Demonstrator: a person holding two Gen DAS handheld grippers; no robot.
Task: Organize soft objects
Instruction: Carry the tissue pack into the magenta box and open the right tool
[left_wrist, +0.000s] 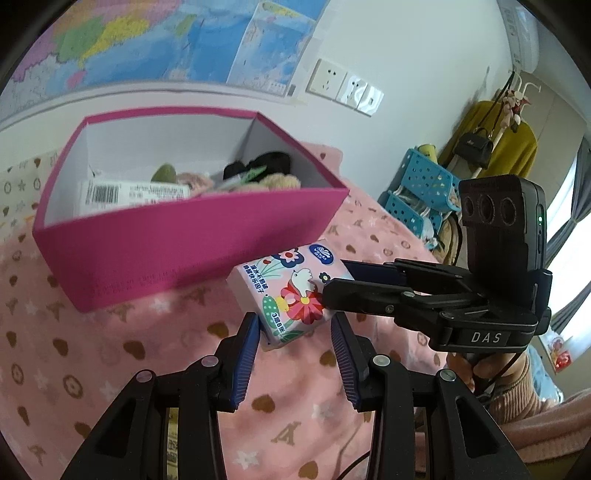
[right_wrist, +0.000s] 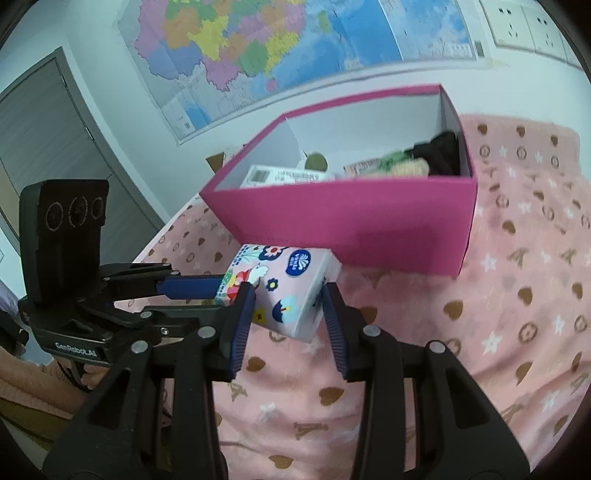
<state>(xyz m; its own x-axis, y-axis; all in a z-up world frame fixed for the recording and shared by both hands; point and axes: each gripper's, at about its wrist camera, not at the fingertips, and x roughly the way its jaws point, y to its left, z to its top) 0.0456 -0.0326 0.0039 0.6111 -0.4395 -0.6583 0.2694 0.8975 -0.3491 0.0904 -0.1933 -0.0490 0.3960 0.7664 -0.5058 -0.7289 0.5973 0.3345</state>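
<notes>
Floral tissue pack (left_wrist: 286, 291) tilted before pink box (left_wrist: 192, 251).

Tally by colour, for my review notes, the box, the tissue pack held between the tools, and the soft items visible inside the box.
Pink: 2, box, tissue pack
Black: 1, black item
Green: 1, green item
Beige: 1, plush
Total: 5

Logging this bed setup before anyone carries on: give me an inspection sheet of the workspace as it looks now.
Surface: pink patterned blanket.
Job's things: floral tissue pack gripped from two sides, in front of the open magenta box; inside it, a barcoded packet, black fabric and plush pieces.
Clutter: nothing seen.
Grippers: left gripper and right gripper both clamp the pack.
Cables: thin dark cable under the left gripper.
Surroundings: wall map, sockets, blue crate, hanging yellow garment.
</notes>
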